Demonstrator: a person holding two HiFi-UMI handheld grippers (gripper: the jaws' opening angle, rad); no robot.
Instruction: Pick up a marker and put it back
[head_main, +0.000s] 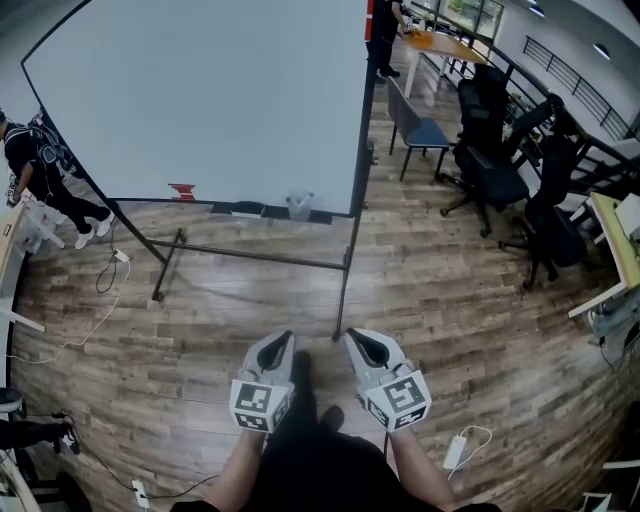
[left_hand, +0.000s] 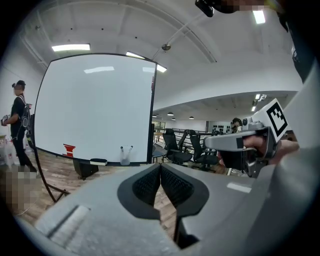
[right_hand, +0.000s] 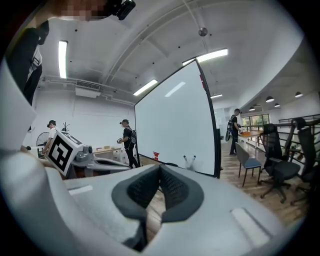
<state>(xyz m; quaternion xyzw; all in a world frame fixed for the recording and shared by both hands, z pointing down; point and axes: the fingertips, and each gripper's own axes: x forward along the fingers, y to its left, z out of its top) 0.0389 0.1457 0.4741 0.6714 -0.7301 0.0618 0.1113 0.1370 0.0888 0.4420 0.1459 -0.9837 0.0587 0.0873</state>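
Note:
Two markers stand in a clear cup (head_main: 299, 205) on the tray of a large whiteboard (head_main: 210, 95), well ahead of me. The cup (left_hand: 125, 156) also shows in the left gripper view, and as a small cup (right_hand: 189, 161) in the right gripper view. My left gripper (head_main: 284, 340) and right gripper (head_main: 354, 340) are held side by side low in front of my body, far from the board. The left gripper (left_hand: 160, 167) is shut with nothing between its pads. The right gripper (right_hand: 160, 170) is shut and empty too.
A red item (head_main: 182, 191) and a dark eraser (head_main: 247, 209) sit on the board's tray. The board's stand legs (head_main: 343, 290) reach toward me. Office chairs (head_main: 490, 160) crowd the right. A person (head_main: 35, 165) stands at the left, and cables (head_main: 90, 320) lie on the wood floor.

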